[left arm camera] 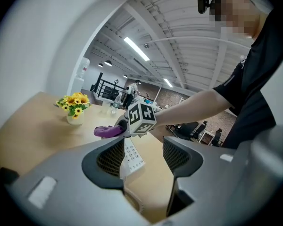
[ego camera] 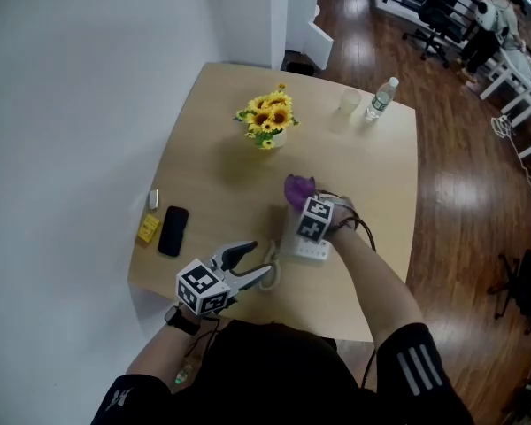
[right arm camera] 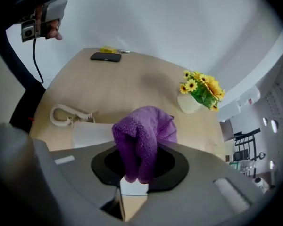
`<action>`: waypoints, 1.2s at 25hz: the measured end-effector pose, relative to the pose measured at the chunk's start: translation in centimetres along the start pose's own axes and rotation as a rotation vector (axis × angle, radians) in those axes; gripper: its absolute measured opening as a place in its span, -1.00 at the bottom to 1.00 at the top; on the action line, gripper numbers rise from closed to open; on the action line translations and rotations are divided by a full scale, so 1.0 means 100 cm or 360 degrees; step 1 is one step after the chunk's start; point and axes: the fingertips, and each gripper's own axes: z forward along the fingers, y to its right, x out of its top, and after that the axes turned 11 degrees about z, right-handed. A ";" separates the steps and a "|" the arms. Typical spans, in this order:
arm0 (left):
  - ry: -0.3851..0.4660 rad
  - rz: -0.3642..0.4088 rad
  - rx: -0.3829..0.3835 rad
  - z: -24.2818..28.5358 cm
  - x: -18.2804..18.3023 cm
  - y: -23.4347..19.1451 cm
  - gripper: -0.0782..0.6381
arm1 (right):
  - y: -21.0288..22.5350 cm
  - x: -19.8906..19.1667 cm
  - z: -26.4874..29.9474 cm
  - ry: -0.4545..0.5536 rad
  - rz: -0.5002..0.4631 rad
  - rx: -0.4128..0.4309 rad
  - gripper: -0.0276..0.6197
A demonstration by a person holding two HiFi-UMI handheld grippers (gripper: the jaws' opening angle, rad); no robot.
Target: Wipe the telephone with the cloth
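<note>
The white telephone (ego camera: 308, 248) lies on the wooden table (ego camera: 212, 175), near its front edge, with its coiled cord (ego camera: 270, 277) curling off to the left. My right gripper (ego camera: 301, 204) points steeply down over the telephone's far end and is shut on a purple cloth (ego camera: 298, 189). In the right gripper view the cloth (right arm camera: 141, 138) bulges out of the jaws, with the telephone (right arm camera: 92, 133) just under it. My left gripper (ego camera: 258, 262) sits low at the telephone's left side, jaws apart. The keypad (left arm camera: 131, 157) shows between them, close to the left jaw.
A vase of sunflowers (ego camera: 267, 120) stands at the table's middle back. A glass (ego camera: 350, 103) and a water bottle (ego camera: 380, 98) are at the far right corner. A black mobile phone (ego camera: 173, 230) and a yellow item (ego camera: 149, 227) lie near the left edge by the wall.
</note>
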 end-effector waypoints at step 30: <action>-0.0116 -0.0005 0.0128 0.011 -0.023 -0.009 -0.08 | -0.216 -0.088 -0.001 -0.0106 -0.0488 0.0213 -0.67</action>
